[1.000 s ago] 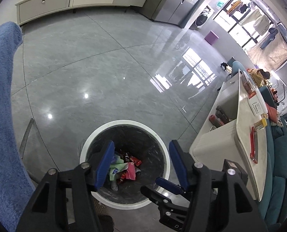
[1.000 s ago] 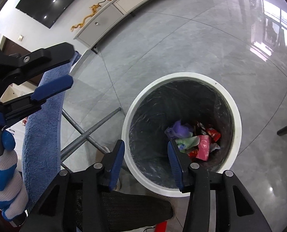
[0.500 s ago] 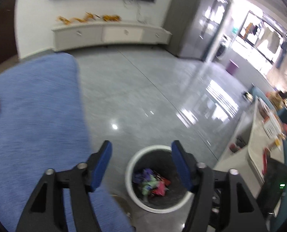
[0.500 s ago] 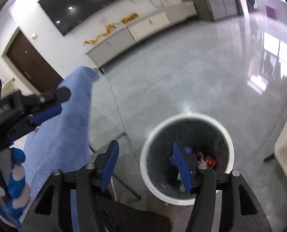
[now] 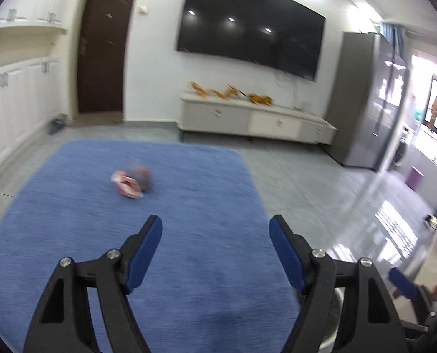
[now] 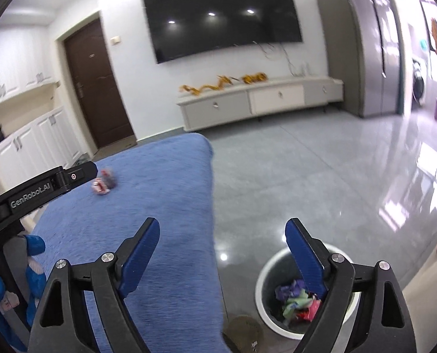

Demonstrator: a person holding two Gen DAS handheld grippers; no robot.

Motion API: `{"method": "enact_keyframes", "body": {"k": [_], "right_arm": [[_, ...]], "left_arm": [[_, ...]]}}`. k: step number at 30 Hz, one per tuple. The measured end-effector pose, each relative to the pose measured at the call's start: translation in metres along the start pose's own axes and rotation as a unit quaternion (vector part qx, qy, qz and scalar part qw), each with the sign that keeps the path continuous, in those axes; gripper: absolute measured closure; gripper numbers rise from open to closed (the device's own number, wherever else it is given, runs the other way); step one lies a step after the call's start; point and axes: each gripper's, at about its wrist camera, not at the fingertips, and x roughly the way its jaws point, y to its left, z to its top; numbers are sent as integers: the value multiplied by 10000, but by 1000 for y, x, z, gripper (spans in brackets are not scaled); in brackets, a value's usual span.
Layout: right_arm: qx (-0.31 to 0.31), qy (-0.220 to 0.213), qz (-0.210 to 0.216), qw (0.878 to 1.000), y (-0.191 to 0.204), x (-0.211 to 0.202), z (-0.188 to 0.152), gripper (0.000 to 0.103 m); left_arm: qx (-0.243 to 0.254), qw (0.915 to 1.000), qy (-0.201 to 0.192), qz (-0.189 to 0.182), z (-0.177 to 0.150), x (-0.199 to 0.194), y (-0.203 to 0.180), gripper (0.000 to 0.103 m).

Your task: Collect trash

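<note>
A crumpled red, white and grey wrapper (image 5: 131, 181) lies on the blue cloth-covered table (image 5: 189, 264), well ahead of my left gripper (image 5: 215, 236), whose jaws are opening with nothing between them. The right wrist view shows the same wrapper (image 6: 104, 183) far off on the blue table (image 6: 159, 206). Low on the floor at the right stands the white bin (image 6: 261, 291) with a black liner and several coloured wrappers (image 6: 295, 303) inside. My right gripper (image 6: 223, 242) hangs above the table edge and the bin, jaws opening and empty.
A white TV cabinet (image 6: 259, 103) with gold ornaments stands under a wall screen (image 6: 221, 14). A brown door (image 6: 97, 88), white cupboards (image 5: 15, 103) and a grey fridge (image 5: 368, 100) line the room. Glossy grey floor tiles (image 6: 321, 176) spread to the right. A gloved hand (image 6: 0, 288) holds the left tool.
Both grippers rose from over the bin and tilted up toward the blue table and far wall. Their jaws spread wider. The bin dropped low in the right view and nearly out of the left view.
</note>
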Motion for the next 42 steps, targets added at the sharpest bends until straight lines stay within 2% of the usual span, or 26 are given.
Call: {"method": "enact_keyframes", "body": {"k": [6, 16, 24, 36, 42], "right_arm": [[-758, -259, 35, 9968, 54, -24, -6, 14], [-1512, -405, 57, 9877, 116, -44, -18, 14], [-1734, -525, 40, 9834, 126, -59, -24, 14], [-1863, -753, 30, 9796, 130, -81, -33, 14], [-1887, -867, 60, 9782, 128, -88, -33, 14]], "left_arm": [[-94, 9988, -231, 428, -5, -27, 41, 24], [-245, 9969, -275, 698, -19, -47, 69, 22], [-340, 9953, -335, 843, -24, -66, 75, 22], [-165, 9939, -525, 952, -27, -97, 60, 21], [-169, 9916, -687, 1081, -28, -114, 60, 15]]}}
